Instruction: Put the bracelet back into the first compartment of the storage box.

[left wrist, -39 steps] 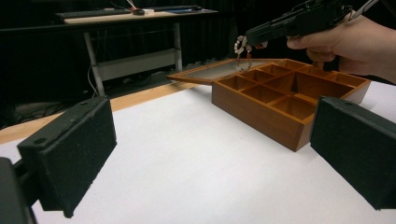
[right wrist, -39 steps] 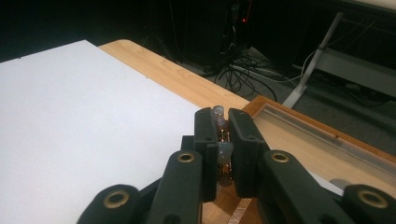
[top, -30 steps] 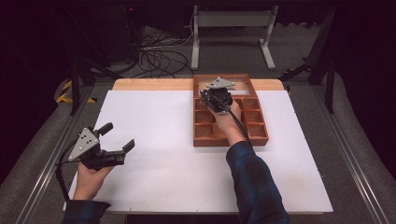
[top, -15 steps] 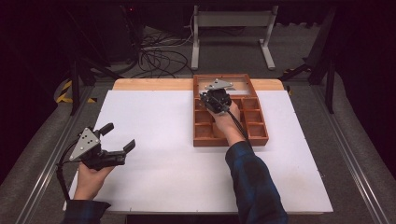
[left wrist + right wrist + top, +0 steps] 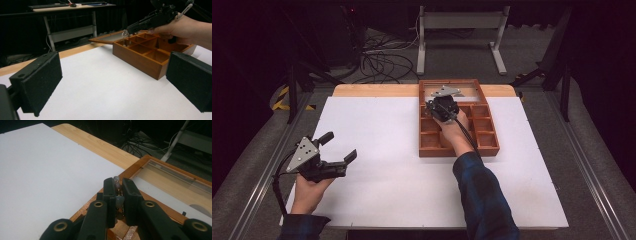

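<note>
The right claw (image 5: 118,195) is pinching a small string of pale beads (image 5: 117,191) between its two black jaws, which are standing almost closed with only the beads keeping them apart. The beads are hanging down through the narrow gap (a few tiny gold bits are showing among them, though I cannot make out more than that). From the left gripper view the beads (image 5: 124,37) are dangling from the tip of the right claw (image 5: 128,30), just above the far compartments of the wooden box (image 5: 140,56). From above, the right claw (image 5: 438,102) is hovering over the far left part of the wooden box (image 5: 490,142), near the point where the open compartments are meeting the glass-fronted lid (image 5: 472,90) lying flat behind them. The right hand (image 5: 453,131) is reaching across the box's compartments to hold it there.

The left claw (image 5: 339,147) is resting well apart from all this, near the left edge of the white surface (image 5: 402,165). Its jaws are standing wide open with nothing between them (in its own view the two black pads (image 5: 40,80) are sitting far to either side). The left hand (image 5: 309,182) is gripping it low over the surface, the jaws pointing toward the box.
</note>
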The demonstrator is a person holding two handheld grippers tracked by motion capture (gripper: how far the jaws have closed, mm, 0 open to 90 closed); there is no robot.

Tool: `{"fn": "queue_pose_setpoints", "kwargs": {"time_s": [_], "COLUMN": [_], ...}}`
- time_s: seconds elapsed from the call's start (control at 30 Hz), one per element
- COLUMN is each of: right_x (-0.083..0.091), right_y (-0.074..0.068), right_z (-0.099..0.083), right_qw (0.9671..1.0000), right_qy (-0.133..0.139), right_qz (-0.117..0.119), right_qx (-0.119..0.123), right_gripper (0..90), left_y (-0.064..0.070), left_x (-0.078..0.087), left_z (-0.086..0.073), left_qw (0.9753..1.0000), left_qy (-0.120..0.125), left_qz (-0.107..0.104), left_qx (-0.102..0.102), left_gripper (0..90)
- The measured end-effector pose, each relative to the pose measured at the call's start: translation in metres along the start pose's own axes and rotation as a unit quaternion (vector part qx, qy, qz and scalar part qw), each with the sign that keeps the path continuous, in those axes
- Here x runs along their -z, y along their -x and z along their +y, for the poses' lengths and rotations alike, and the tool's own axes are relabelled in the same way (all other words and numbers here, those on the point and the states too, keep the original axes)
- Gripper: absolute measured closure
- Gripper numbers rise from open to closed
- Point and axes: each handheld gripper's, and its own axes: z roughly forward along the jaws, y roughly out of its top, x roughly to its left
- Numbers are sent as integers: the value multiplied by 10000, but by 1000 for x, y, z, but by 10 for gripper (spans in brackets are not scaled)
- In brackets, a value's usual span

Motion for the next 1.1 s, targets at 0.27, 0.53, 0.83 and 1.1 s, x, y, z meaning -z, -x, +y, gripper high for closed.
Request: {"fn": "queue_pose_setpoints", "kwargs": {"time_s": [0.27,0.53,0.83,1.1], "right_x": [-3,-4,1,8], "right_y": [0,3,6,7], "right_z": [-1,-1,-1,-1], "right_qw": [10000,9999,9995,9985], "right_qy": [-21,42,148,319], "right_qz": [32,110,154,269], "right_qx": [20,-41,-220,-342], "right_gripper": [822,709,582,452], "left_y": [0,-1,0,0], "left_x": [0,0,-1,-1], "left_z": [0,0,0,0], "left_qw": [10000,10000,10000,10000], "left_qy": [8,12,2,7], "left_qz": [-3,-15,-13,2], "left_qx": [5,2,-4,15], "left_gripper": [14,14,14,14]}}
